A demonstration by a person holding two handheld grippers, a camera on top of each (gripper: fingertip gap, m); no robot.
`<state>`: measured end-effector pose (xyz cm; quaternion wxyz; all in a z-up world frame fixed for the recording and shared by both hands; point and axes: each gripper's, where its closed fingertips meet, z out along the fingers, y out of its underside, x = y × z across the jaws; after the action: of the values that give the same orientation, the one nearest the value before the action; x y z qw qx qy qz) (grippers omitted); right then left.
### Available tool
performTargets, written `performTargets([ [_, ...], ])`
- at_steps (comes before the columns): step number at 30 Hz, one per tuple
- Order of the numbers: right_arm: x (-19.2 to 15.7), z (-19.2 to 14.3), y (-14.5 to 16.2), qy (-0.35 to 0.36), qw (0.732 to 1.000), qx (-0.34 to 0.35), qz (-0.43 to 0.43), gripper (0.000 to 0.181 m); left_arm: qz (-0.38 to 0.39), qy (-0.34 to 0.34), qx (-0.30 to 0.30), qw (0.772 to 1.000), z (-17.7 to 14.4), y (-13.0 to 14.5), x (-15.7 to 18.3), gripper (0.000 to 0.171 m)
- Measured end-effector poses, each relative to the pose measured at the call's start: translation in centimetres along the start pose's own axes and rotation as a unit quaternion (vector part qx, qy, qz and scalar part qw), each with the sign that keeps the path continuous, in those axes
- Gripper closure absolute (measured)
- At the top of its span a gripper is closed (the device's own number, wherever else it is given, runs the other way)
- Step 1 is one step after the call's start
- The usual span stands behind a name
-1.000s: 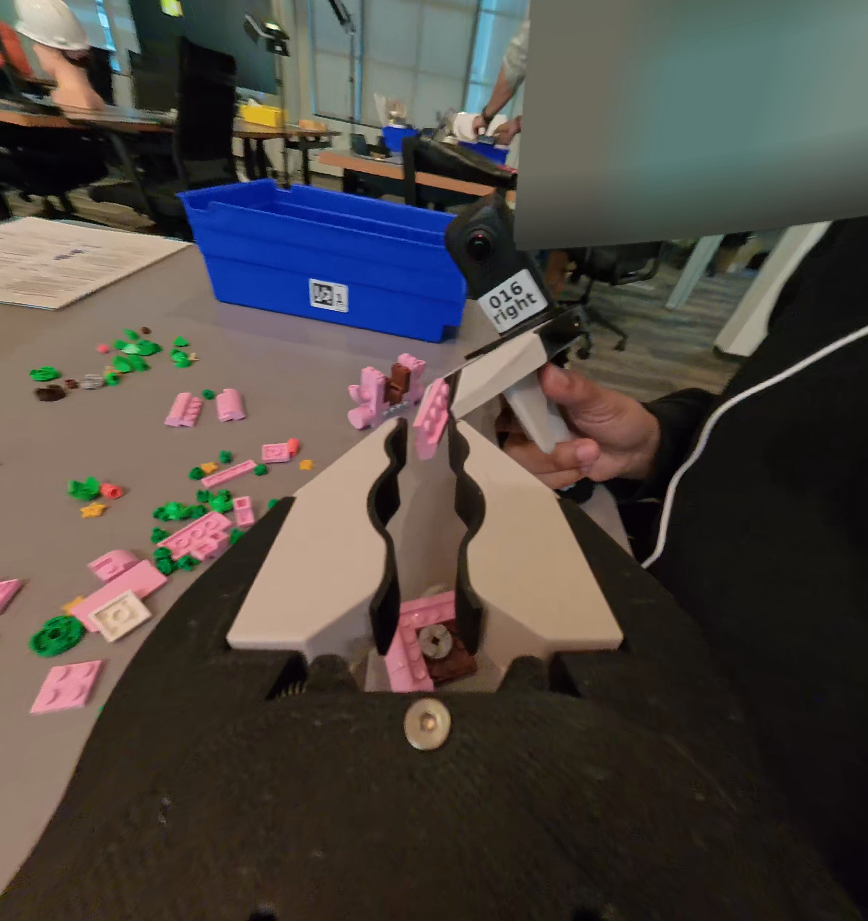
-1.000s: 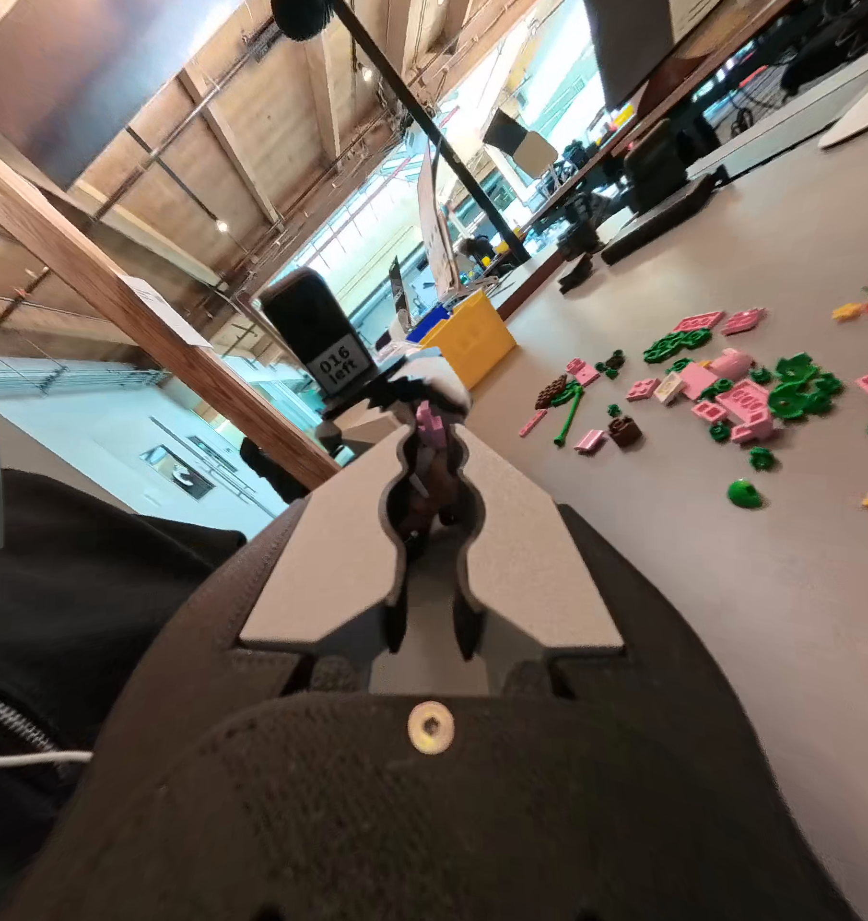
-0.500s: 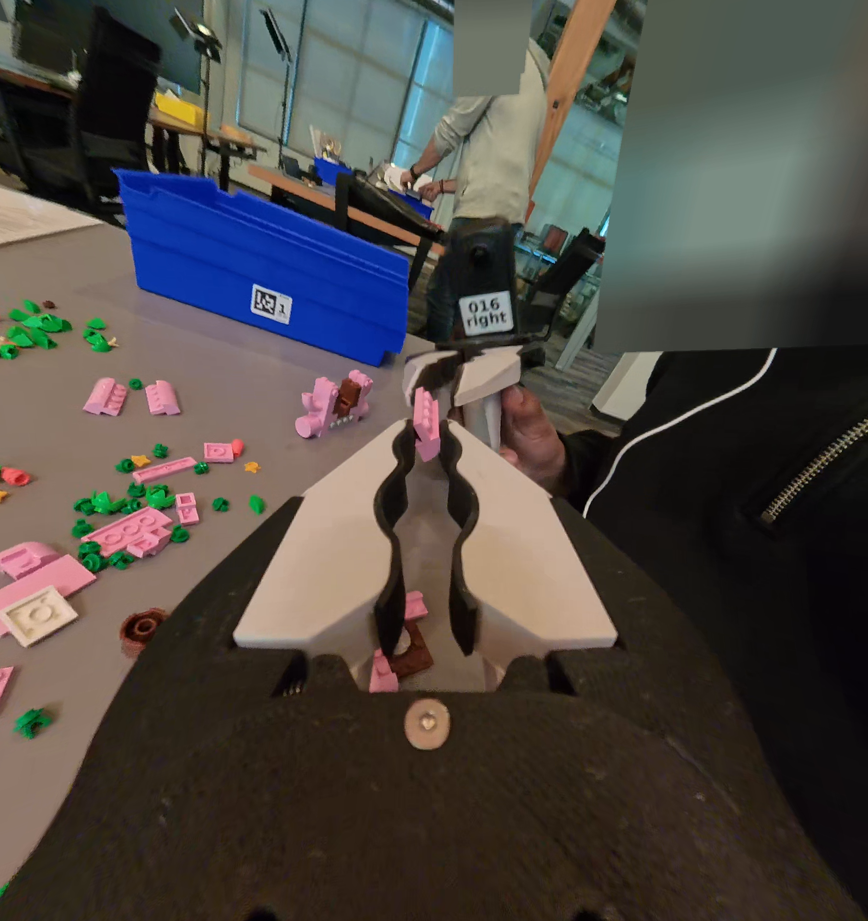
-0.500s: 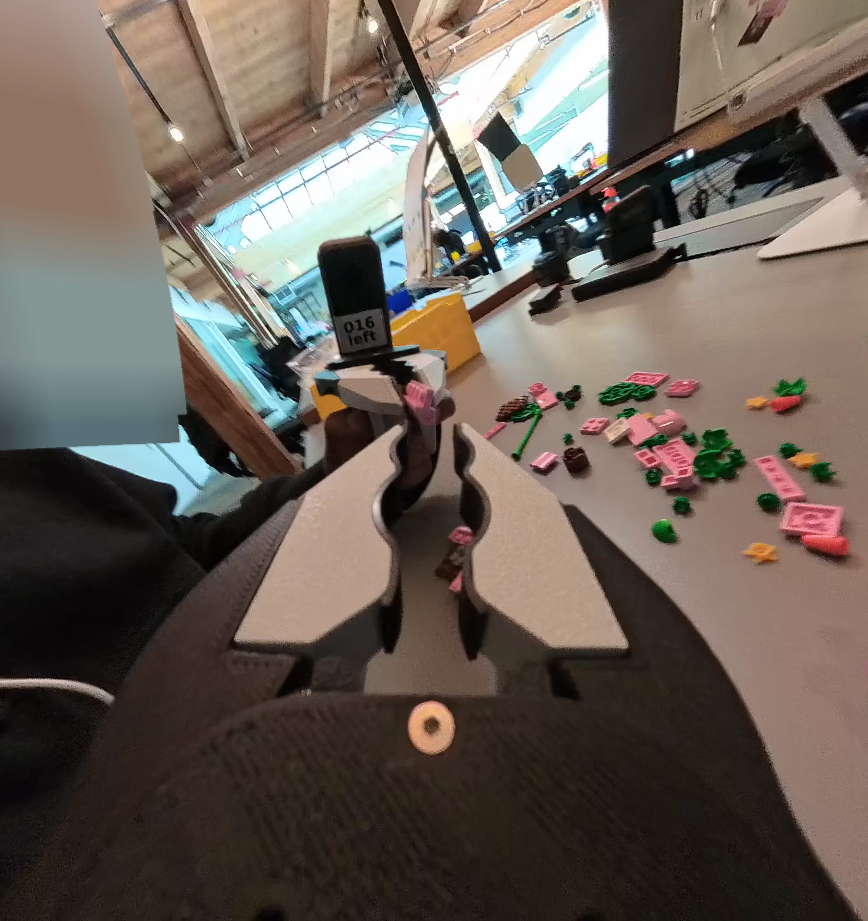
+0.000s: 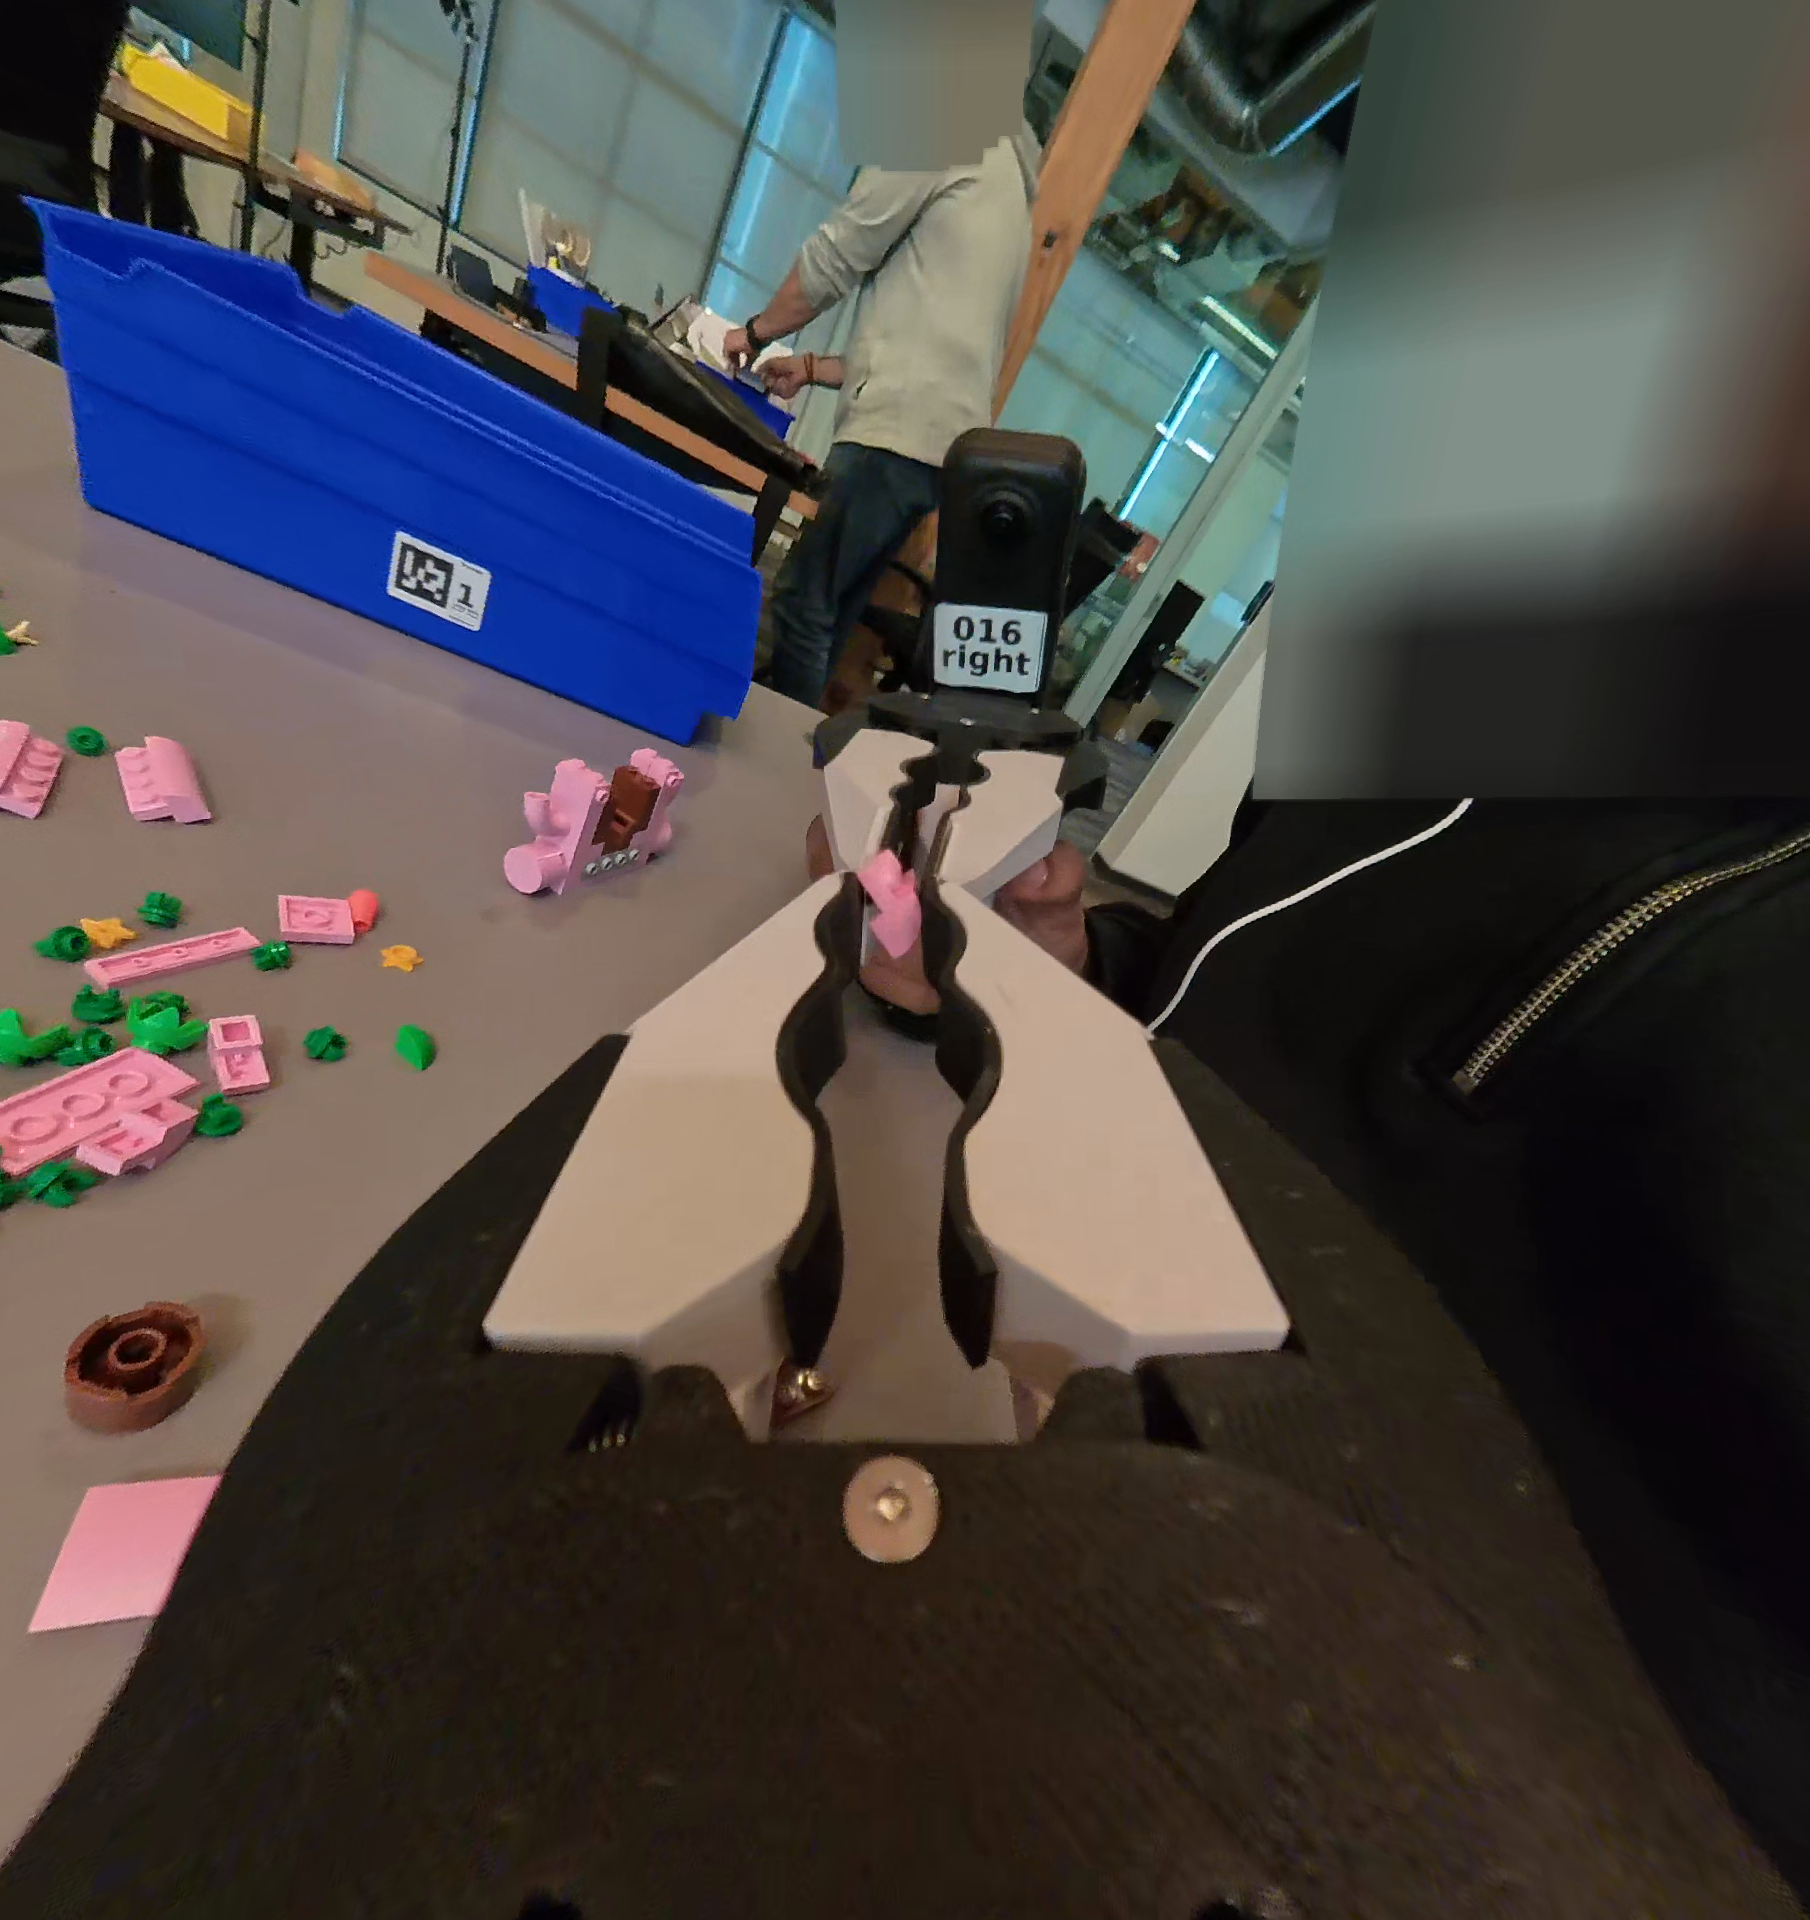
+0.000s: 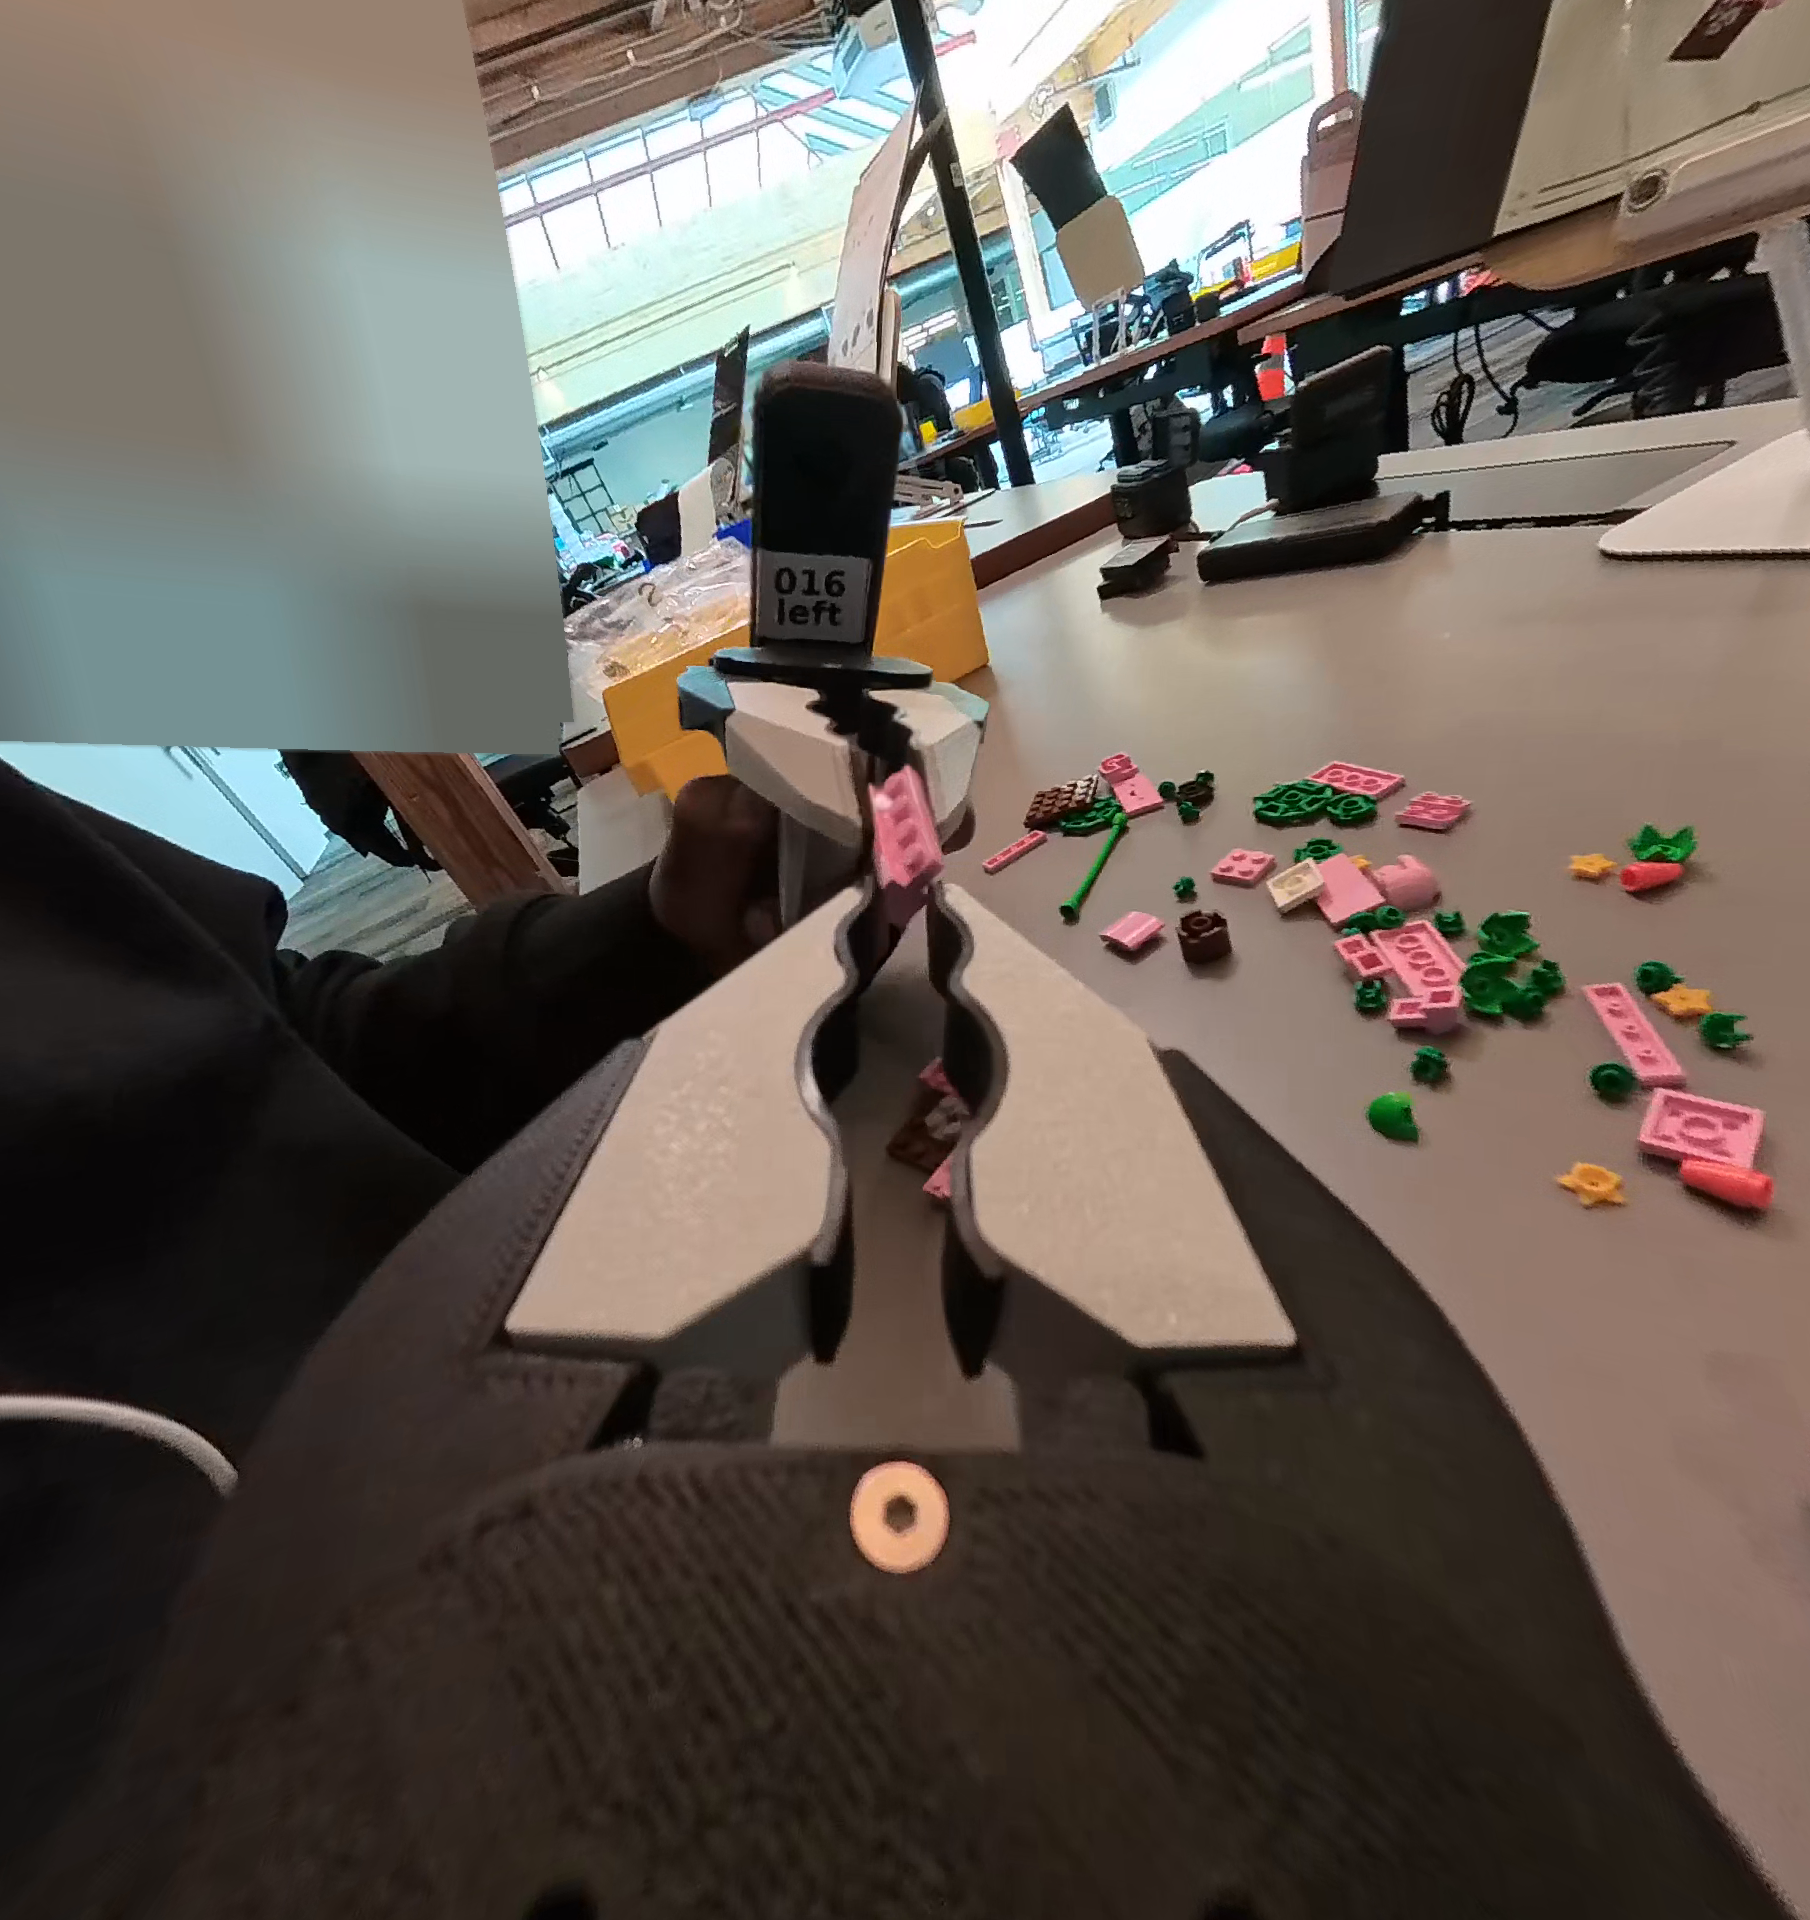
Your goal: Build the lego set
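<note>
The left gripper's [image 5: 888,896] fingers are nearly together, and a small pink plate [image 6: 906,844] sits tilted at their tips. From the right wrist view they look clamped on its upper end. The right gripper [image 6: 901,912] faces it head-on, tip to tip. Its fingers stand a narrow gap apart with the plate's lower end between them, but whether they grip it cannot be told. Both tools are held above the grey worktop [image 5: 381,1195], close in front of the person's black jacket [image 5: 1607,1247].

In the left wrist view, a pink and brown sub-assembly [image 5: 594,826] lies on the worktop at ten o'clock from the fingertips. A blue bin [image 5: 361,468] stands beyond it in the same direction. Loose pink plates and green leaf pieces [image 5: 101,1081] are scattered at nine o'clock, and a round brown piece [image 5: 132,1361] lies at eight o'clock.

In the right wrist view more pink and green pieces [image 6: 1420,966] spread out at three o'clock. A yellow bin [image 6: 932,613] stands at twelve o'clock behind the left gripper.
</note>
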<state>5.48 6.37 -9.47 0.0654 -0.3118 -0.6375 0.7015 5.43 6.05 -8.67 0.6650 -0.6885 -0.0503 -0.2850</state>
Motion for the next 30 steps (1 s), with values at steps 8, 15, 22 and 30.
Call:
performTargets([
  [8, -1.0, 0.4, 0.7, -0.009, 0.999, -0.020, -0.033, 0.181, -0.024, 0.016, 0.020, 0.999, -0.2, -0.5, 0.1, 0.165],
  [15, -0.3, -0.3, -0.3, -0.010, 1.000, 0.013, 0.001, 0.173, -0.031, 0.037, 0.019, 0.999, -0.1, -0.5, 0.7, 0.165],
  [22, -0.9, -0.1, 0.0, -0.085, 0.989, 0.015, 0.117, 0.173, -0.028, 0.050, -0.010, 0.998, 0.5, 0.5, 1.2, 0.165],
  [30, 0.0, -0.7, -0.7, -0.094, 0.978, 0.046, 0.180, 0.180, 0.131, -0.118, 0.025, 0.984, -0.2, -1.4, -1.0, 0.118],
])
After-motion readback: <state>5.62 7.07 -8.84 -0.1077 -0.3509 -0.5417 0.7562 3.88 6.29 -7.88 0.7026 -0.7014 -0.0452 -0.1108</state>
